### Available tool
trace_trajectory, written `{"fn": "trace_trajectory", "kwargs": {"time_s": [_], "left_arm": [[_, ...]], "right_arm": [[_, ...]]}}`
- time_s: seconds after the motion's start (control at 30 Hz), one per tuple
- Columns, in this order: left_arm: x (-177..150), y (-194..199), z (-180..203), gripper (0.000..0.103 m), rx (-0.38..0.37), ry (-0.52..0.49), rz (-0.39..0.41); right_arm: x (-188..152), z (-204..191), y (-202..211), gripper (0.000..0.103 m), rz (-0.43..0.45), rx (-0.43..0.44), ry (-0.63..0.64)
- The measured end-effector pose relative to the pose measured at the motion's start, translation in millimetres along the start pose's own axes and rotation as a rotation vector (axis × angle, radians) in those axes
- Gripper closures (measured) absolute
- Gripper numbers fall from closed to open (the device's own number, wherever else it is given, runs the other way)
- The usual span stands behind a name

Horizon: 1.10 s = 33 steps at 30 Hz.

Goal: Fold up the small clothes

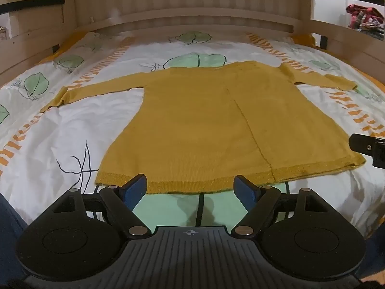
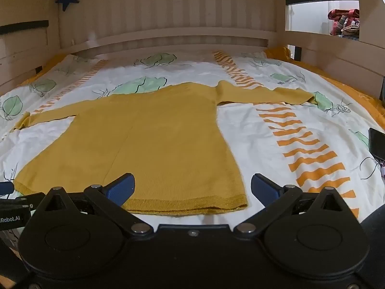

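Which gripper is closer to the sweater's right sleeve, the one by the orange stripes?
Right. The right gripper hovers open at the hem's right end, on the side of that sleeve. The left gripper hovers open at the hem's left part, farther away.

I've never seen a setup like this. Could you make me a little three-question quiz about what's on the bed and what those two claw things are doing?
1. True or false: the mustard sweater is already folded in half.
2. Which edge of the sweater lies nearest the left gripper and the right gripper? A) neckline B) bottom hem C) a sleeve cuff
3. Fill in: both grippers are ____ and hold nothing.

Key
1. False. It lies flat on the leaf-print duvet, with the left sleeve and right sleeve spread out to the sides.
2. B. The hem runs just ahead of the blue fingertips.
3. Open.
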<state>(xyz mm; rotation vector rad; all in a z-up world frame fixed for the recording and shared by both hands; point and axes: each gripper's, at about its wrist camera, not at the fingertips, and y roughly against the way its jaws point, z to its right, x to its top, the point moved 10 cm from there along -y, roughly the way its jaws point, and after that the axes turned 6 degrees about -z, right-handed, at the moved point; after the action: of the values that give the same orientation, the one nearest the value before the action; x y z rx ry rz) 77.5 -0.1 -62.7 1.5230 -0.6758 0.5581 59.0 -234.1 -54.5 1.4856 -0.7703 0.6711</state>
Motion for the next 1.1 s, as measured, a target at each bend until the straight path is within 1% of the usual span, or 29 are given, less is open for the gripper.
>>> {"fn": "trace_trajectory", "kwargs": {"time_s": [0.2, 0.27, 0.3, 0.4, 0.5, 1.1], "left_arm": [[0, 0, 0, 0.024, -0.009, 0.004, -0.003], [-6, 0, -8, 0.024, -0.01, 0.007, -0.003], [-7, 0, -9, 0.024, -0.011, 0.008, -0.004], [-8, -4, -21, 0.024, -0.015, 0.011, -0.005], [-6, -7, -16, 0.024, -0.002, 0.018, -0.01], [-5, -6, -12, 0.024, -0.012, 0.052, -0.029]], "right_arm": [[-1, 0, -1, 0.001, -0.006, 0.008, -0.024], [-1, 0, -2, 0.001, -0.007, 0.01, -0.029], [-1, -2, -2, 0.001, -0.009, 0.01, -0.01], [-2, -2, -3, 0.001, -0.009, 0.01, -0.009], [-2, -3, -3, 0.001, -0.01, 0.01, -0.01], [-4, -5, -7, 0.001, -0.018, 0.013, -0.004]]}}
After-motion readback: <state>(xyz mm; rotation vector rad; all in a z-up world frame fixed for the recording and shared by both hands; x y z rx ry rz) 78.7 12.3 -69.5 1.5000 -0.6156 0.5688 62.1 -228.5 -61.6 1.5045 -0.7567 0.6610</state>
